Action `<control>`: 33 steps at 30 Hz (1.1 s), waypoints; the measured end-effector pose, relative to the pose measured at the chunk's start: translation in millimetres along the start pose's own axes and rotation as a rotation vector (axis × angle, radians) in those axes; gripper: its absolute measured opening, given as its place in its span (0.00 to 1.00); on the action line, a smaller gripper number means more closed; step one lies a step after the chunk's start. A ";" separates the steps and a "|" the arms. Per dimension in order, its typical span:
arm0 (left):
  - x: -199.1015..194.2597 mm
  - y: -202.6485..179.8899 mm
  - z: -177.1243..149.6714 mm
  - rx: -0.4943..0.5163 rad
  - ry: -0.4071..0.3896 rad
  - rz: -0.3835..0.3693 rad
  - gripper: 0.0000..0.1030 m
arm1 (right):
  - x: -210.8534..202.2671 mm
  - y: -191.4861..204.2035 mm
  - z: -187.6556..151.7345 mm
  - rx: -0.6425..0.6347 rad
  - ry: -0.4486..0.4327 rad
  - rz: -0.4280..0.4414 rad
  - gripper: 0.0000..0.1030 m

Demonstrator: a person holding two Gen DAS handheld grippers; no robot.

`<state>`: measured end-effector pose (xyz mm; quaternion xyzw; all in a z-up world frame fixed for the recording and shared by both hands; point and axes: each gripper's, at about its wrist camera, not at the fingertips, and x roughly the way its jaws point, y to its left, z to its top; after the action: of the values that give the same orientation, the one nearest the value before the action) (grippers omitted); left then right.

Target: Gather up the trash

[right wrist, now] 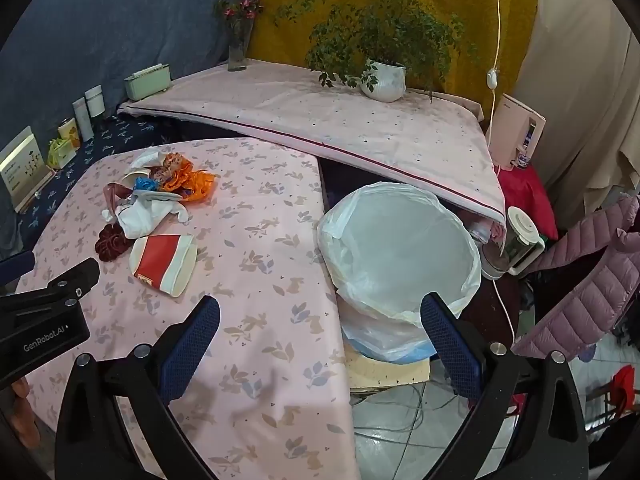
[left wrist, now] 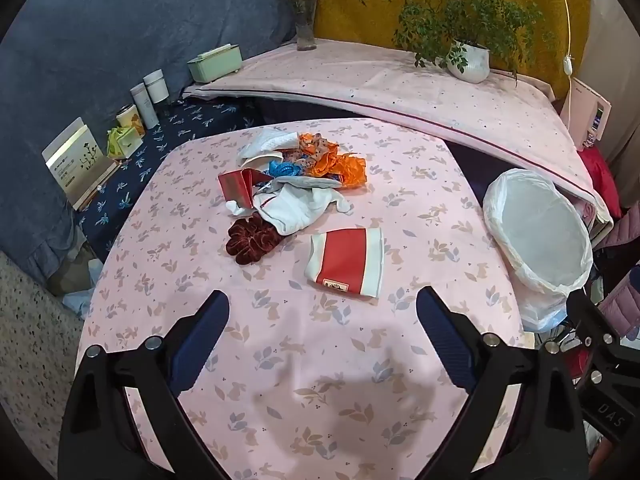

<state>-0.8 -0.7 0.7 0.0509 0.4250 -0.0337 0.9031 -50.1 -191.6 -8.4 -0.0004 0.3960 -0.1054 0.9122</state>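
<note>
Lay flattened at centre frame of the left view: a red-and-white paper cup (left wrist: 346, 262), nearest piece of a trash pile (left wrist: 296, 178) strewn just above it — orange wrapping (left wrist: 340, 162), white crumpled sheets (left wrist: 296, 208), a red carton (left wrist: 238, 188), a dark red velvet scrunchie (left wrist: 252, 238) beside the cup. Stood off the table's right edge, well apart from the pile: a bin lined with a white bag (right wrist: 400, 248), seemingly empty. Judged to be the very start, nothing yet picked up. Hung above bare pink tablecloth (left wrist: 320, 380), the left gripper (left wrist: 322, 312), prongs spread wide, empty; likewise the right gripper (right wrist: 320, 320), spread apart over the table edge near the bin. Called for next: a reach forward to the cup, a low pinch across its flat body, then a carry rightward to the bin. Read on the left tool's body, lower left of the right view: "GenRobot.AI"; at lower right of the left view, "DAS". Too small to read: the cup's small label and the card (left wrist: 76, 160) at far left.
</note>
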 end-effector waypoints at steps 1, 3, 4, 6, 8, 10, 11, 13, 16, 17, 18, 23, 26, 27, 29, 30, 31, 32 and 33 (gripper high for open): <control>-0.1 -0.5 0.0 0.004 -0.002 0.000 0.88 | -0.7 1.6 -1.5 0.002 -0.001 0.000 0.93; -4.4 -2.7 1.8 0.005 -0.012 0.006 0.88 | -0.7 0.2 -2.4 0.005 0.000 0.015 0.93; -3.6 -7.1 2.1 0.010 -0.016 0.017 0.88 | -0.8 0.4 -2.7 0.003 0.000 0.015 0.93; -6.0 -5.3 0.9 0.010 -0.029 0.018 0.88 | -1.1 0.7 -3.3 -0.001 0.001 0.016 0.93; -5.7 -5.9 0.5 0.012 -0.033 0.017 0.88 | -3.7 -6.5 2.7 0.005 -0.007 0.011 0.93; -7.4 -4.5 -0.3 0.008 -0.038 0.012 0.88 | -4.6 -6.9 4.6 0.004 -0.008 0.009 0.93; -8.5 -5.0 -0.6 0.008 -0.037 0.012 0.88 | -5.4 -5.5 2.8 0.005 -0.012 0.008 0.93; -8.3 -5.7 -0.3 0.010 -0.038 0.007 0.88 | -6.8 -7.2 5.3 0.004 -0.013 0.008 0.93; -11.0 -7.9 -0.1 0.016 -0.047 0.016 0.88 | -5.3 -6.0 3.3 0.004 -0.015 0.009 0.93; -12.5 -7.3 0.0 0.009 -0.052 0.018 0.88 | -6.3 -6.5 3.7 0.003 -0.015 0.010 0.93; -12.5 -7.3 0.6 0.005 -0.051 0.018 0.88 | -6.5 -6.6 3.3 0.004 -0.017 0.009 0.93; -10.9 -5.5 1.8 0.006 -0.044 0.014 0.88 | -12.7 -6.6 4.8 -0.003 -0.024 0.006 0.93; -10.4 -5.4 2.3 0.003 -0.048 0.008 0.88 | -12.7 -6.1 5.4 -0.005 -0.025 0.005 0.93; -10.8 -5.2 2.5 0.004 -0.050 0.008 0.88 | -12.0 -5.4 5.1 -0.004 -0.026 0.003 0.93; -11.0 -5.4 2.9 0.007 -0.057 0.012 0.88 | -11.8 -5.3 5.1 -0.004 -0.025 0.001 0.93; -11.8 -6.3 2.5 0.009 -0.061 0.012 0.88 | -12.0 -5.6 5.4 -0.002 -0.025 -0.001 0.93; -12.3 -7.2 2.5 0.012 -0.067 0.012 0.88 | -10.7 -5.3 4.2 -0.001 -0.025 -0.001 0.93; -12.9 -7.8 2.3 0.014 -0.073 0.014 0.88 | -10.9 -5.5 4.5 -0.001 -0.025 -0.002 0.93; -13.7 -8.5 2.0 0.016 -0.078 0.013 0.88 | -11.1 -5.6 4.4 -0.001 -0.025 -0.003 0.93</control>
<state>-8.9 -9.2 12.1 0.0597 0.3887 -0.0334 0.9188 -55.4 -195.4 3.1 -0.0029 0.3845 -0.1066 0.9169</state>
